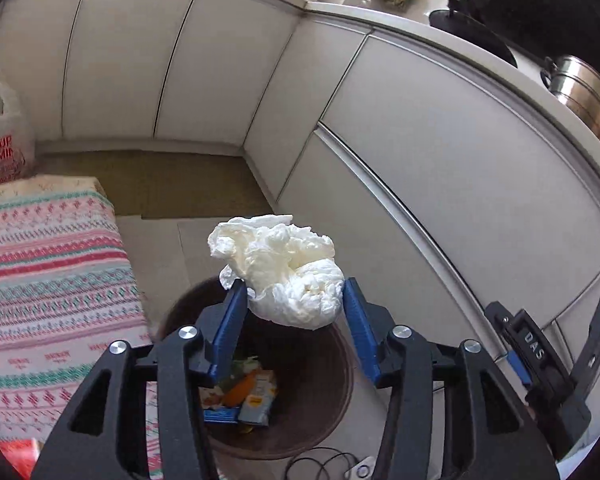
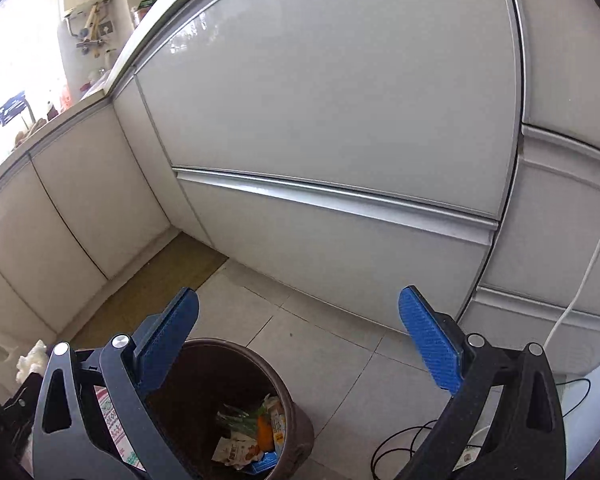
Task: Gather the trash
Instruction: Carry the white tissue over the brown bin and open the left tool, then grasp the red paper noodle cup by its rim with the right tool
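Observation:
My left gripper (image 1: 292,300) is shut on a crumpled white tissue wad (image 1: 284,272) and holds it above a round brown trash bin (image 1: 332,408) on the floor. The bin holds cartons and wrappers (image 1: 244,396). In the right wrist view my right gripper (image 2: 300,340) is open and empty, its blue pads wide apart above the same bin (image 2: 292,412) with its trash (image 2: 256,436). The tissue (image 2: 32,360) shows at that view's left edge. The right gripper's body (image 1: 540,364) shows at the right of the left wrist view.
White cabinet fronts (image 1: 440,152) wrap around a corner over a tiled floor (image 2: 324,364) and a brown mat (image 1: 160,184). A patterned cloth (image 1: 48,280) lies left of the bin. Black cables (image 2: 404,448) and a white cord (image 2: 592,264) lie at right. Pots (image 1: 584,92) stand on the counter.

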Tool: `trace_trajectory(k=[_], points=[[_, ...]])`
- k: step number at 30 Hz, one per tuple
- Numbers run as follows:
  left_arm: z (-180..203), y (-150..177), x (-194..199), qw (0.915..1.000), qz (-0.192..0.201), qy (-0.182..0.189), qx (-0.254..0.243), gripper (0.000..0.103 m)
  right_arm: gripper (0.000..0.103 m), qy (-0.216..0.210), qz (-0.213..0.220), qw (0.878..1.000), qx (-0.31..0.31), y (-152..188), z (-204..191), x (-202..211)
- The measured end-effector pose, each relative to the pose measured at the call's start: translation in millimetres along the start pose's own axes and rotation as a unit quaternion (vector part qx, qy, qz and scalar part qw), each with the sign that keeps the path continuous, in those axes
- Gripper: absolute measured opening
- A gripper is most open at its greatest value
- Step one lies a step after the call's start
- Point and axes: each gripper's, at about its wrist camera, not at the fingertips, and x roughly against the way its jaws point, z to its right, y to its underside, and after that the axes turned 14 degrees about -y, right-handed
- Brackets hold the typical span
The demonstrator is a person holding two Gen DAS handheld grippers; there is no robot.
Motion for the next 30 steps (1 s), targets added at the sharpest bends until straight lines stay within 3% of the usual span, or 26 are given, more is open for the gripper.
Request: trace_trajectory(k=[5, 8, 11, 14, 17, 19, 21, 24, 25, 26, 28, 30], points=[[5.5, 36.6, -42.7, 0.9966, -0.073, -0.038, 0.005, 0.079, 0.096, -0.005, -0.011, 1.000, -0.009, -0.7, 7.0, -3.3], [1.7, 62.3, -46.3, 0.9894, -0.120, -0.055, -0.060, 0.081, 0.096, -0.020, -0.024, 0.999, -0.014, 0.1, 6.7, -7.1], [-25.4, 78.2, -16.2, 0.9851, -0.140, -0.047, -0.088, 0.082, 0.096, -0.039, -0.048, 0.998, -0.018, 3.4, 1.9, -15.0], [-73.7, 75.5, 27.6, 0.9867, -0.138, -0.044, -0.073, 0.087, 0.096, -0.057, -0.068, 0.996, -0.015, 8.5, -9.2, -20.6], [-126.4, 75.4, 66.9, 0.9859, -0.120, -0.099, -0.061, 0.087, 0.096, -0.102, -0.114, 0.988, 0.011, 21.2, -36.8, -27.0], [-164.2, 76.4, 95.5, 0.9837, -0.102, -0.143, -0.040, 0.087, 0.096, -0.150, -0.158, 0.975, 0.043, 37.5, -64.6, -28.8], [-205.3, 79.9, 124.4, 0.9808, -0.090, -0.173, -0.007, 0.087, 0.096, -0.231, -0.228, 0.944, 0.061, 61.9, -96.0, -31.4], [-252.5, 84.6, 160.5, 0.9749, -0.072, -0.209, 0.030, 0.087, 0.096, -0.363, -0.378, 0.849, 0.057, 124.5, -144.4, -30.9], [-269.8, 88.2, 174.2, 0.9723, -0.066, -0.220, 0.045, 0.087, 0.096, -0.395, -0.431, 0.809, 0.055, 152.5, -159.5, -26.7], [-284.8, 92.3, 185.9, 0.9702, -0.061, -0.226, 0.061, 0.087, 0.096, -0.413, -0.468, 0.779, 0.058, 177.2, -171.3, -20.6], [-308.6, 101.0, 201.7, 0.9672, -0.056, -0.231, 0.089, 0.087, 0.094, -0.432, -0.512, 0.739, 0.080, 224.3, -191.9, -1.6], [-329.8, 113.4, 213.8, 0.9645, -0.050, -0.234, 0.113, 0.087, 0.092, -0.441, -0.533, 0.719, 0.072, 254.5, -197.9, 7.2]])
